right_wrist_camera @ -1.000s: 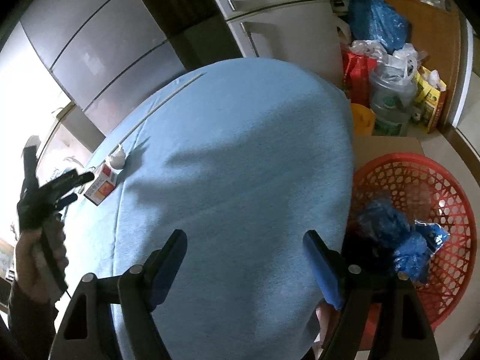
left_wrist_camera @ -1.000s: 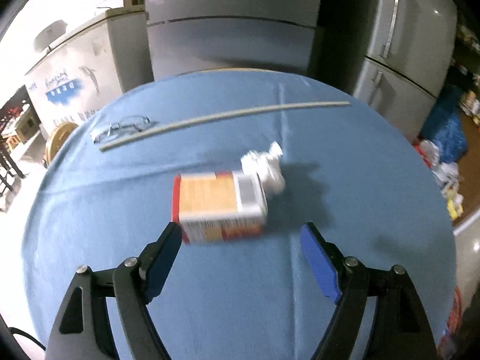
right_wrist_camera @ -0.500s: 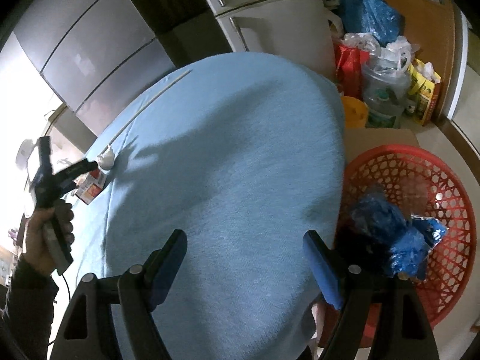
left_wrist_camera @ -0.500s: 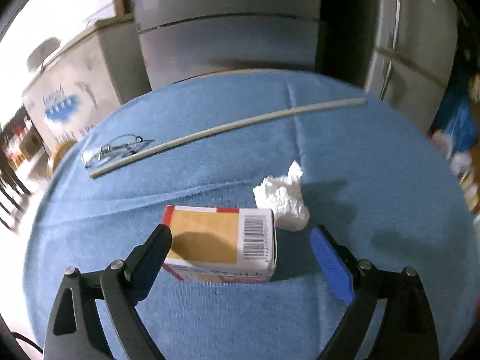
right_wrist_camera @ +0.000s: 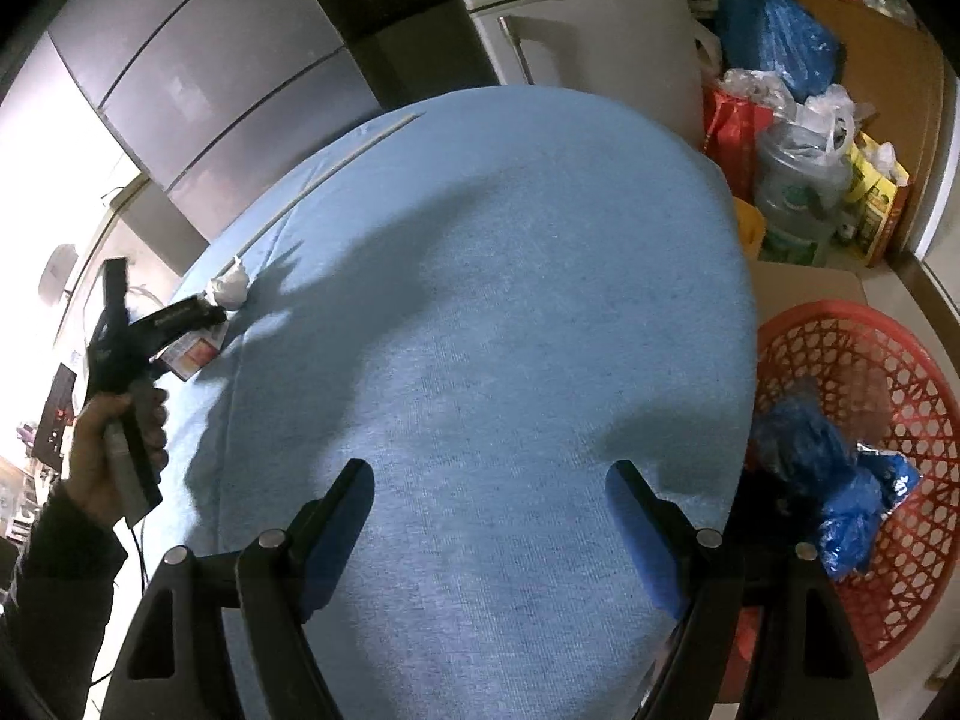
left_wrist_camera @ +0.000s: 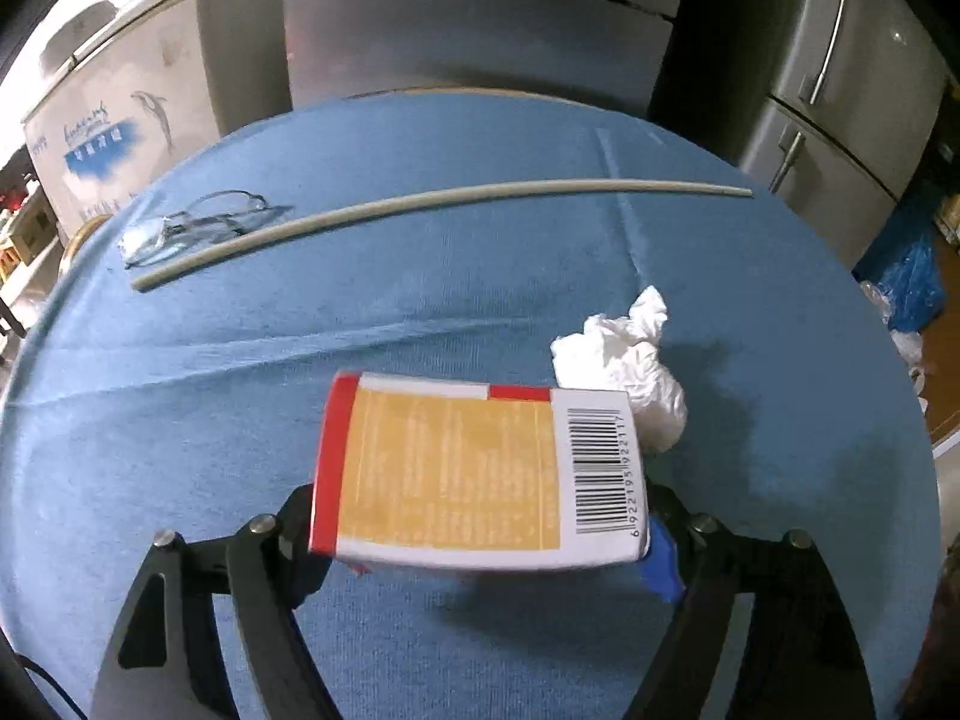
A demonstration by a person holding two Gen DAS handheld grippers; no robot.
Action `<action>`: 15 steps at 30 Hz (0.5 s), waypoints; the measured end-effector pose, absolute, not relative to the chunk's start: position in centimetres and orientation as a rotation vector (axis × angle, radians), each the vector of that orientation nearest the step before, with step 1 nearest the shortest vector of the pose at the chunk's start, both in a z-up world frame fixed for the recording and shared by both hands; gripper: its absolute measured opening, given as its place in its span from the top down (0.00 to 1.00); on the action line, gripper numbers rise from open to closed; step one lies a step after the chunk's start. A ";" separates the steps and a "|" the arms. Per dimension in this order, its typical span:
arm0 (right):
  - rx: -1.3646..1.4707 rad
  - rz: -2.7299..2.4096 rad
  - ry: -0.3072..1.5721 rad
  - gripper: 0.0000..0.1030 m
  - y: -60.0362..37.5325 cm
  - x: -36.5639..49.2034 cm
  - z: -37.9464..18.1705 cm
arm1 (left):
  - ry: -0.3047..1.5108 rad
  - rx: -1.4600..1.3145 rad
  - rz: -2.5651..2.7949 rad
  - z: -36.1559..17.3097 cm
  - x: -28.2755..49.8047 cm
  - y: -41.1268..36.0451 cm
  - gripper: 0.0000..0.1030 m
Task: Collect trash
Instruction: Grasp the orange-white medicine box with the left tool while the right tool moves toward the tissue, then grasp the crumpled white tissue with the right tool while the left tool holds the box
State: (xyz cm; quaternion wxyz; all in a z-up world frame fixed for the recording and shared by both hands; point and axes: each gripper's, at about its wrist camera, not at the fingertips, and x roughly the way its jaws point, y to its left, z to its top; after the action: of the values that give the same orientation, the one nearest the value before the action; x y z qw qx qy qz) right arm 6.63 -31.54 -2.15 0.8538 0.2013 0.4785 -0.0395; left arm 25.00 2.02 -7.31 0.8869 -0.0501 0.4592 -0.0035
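Seen low in the left wrist frame, left tongs (left_wrist_camera: 480, 531) clamped on a red-and-yellow carton (left_wrist_camera: 474, 468), barcode panel at its right end, the box raised with its shadow on the blue-clothed surface (left_wrist_camera: 420, 276) beneath. Just beyond the carton's right corner, toward right of centre, a crumpled white tissue (left_wrist_camera: 630, 360) lying on the cloth. Farther up the frame, a long pale rod (left_wrist_camera: 420, 204) stretched across the surface, a pair of glasses (left_wrist_camera: 192, 225) beside its left end at upper left. Behind, along the top edge, grey refrigerators (left_wrist_camera: 480, 30).

In the right wrist frame, right tongs (right_wrist_camera: 489, 534) spread wide and holding nothing, low over the near part of the same blue cloth. At lower right, beside the surface, a red mesh basket (right_wrist_camera: 900, 360) holding crumpled blue plastic bags (right_wrist_camera: 828, 468). At far left, the left hand (right_wrist_camera: 108, 444) gripping its tool, carton pinched in it.
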 end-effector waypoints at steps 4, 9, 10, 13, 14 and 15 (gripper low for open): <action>0.427 -0.083 1.023 0.20 -31.2 7.7 -2.5 | 0.891 -0.090 -0.012 -5.8 22.2 2.2 0.21; 0.372 -0.004 1.009 0.20 -28.3 10.5 -1.8 | 0.887 -0.099 0.049 -6.0 18.8 3.5 0.21; 0.351 0.024 0.997 0.20 -27.3 11.6 -1.4 | 0.891 -0.100 0.060 -6.2 18.6 3.8 0.21; 0.296 0.099 0.955 0.20 -24.1 15.2 -0.2 | 0.898 -0.100 0.098 -6.3 17.5 4.9 0.21; 0.280 0.129 0.942 0.20 -23.0 16.6 0.1 | 0.899 -0.100 0.108 -6.4 17.6 5.4 0.21; 0.267 0.156 0.929 0.20 -21.9 18.0 0.4 | 0.899 -0.100 0.116 -6.3 17.3 5.8 0.21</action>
State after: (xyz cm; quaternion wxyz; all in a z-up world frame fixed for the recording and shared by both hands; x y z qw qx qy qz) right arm 18.03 -21.90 0.35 0.8824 0.1281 0.4464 0.0751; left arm 17.33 5.78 -6.34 0.8979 -0.0484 0.4340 0.0559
